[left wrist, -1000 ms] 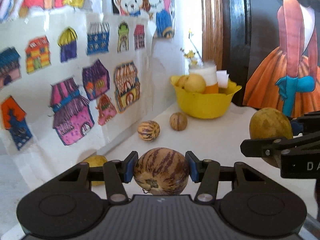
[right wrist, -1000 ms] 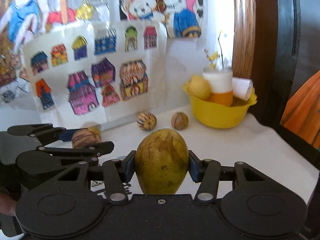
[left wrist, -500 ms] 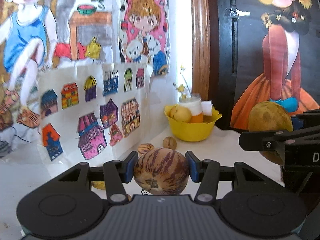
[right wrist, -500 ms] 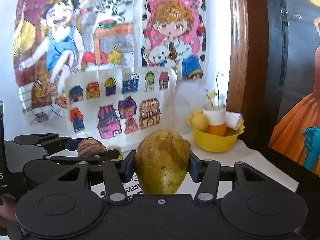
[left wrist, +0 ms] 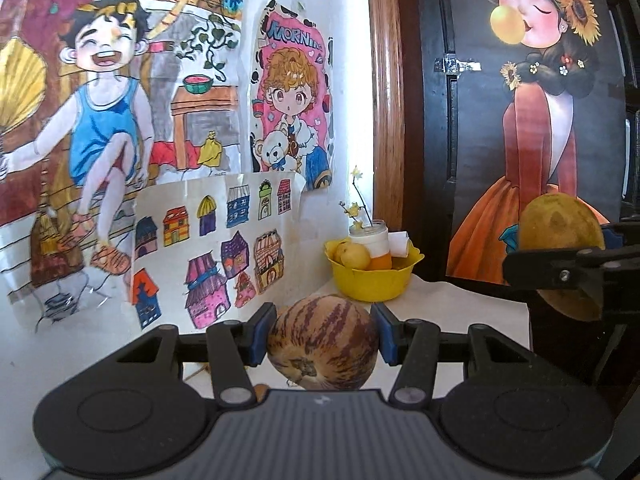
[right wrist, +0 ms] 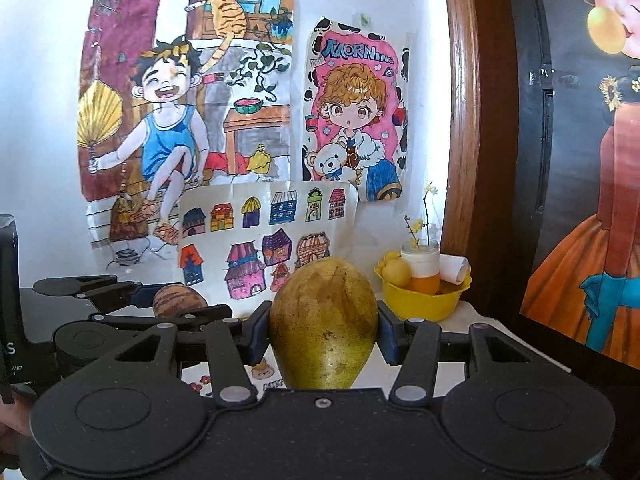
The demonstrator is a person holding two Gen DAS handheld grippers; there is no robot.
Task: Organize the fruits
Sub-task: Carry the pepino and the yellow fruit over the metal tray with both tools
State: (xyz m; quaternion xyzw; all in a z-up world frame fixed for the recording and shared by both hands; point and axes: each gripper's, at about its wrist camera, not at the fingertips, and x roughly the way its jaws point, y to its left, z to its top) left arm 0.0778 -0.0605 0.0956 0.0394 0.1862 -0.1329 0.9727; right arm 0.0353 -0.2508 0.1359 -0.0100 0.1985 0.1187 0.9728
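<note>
- Left claw (left wrist: pixel 322 340) clenched on a stripy fruit (left wrist: pixel 322 346), up off the tabletop (left wrist: pixel 460 300).
- Right claw (right wrist: pixel 322 338) clenched on a yellow-green fruit (right wrist: pixel 324 324), also in the air.
- Yellow bowl (left wrist: pixel 372 284) far ahead, a yellow fruit (left wrist: pixel 354 255) already inside.
- Two carried fruits not in yet.

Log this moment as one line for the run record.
left hand-held gripper: shut on striped melon | right hand-held gripper: shut on mango | both lifted | yellow bowl: ahead, holds fruit and jar

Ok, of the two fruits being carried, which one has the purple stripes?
The round striped fruit in the left claw. The one in the right claw is a plain yellow-green fruit, egg-shaped and unstriped.
</note>
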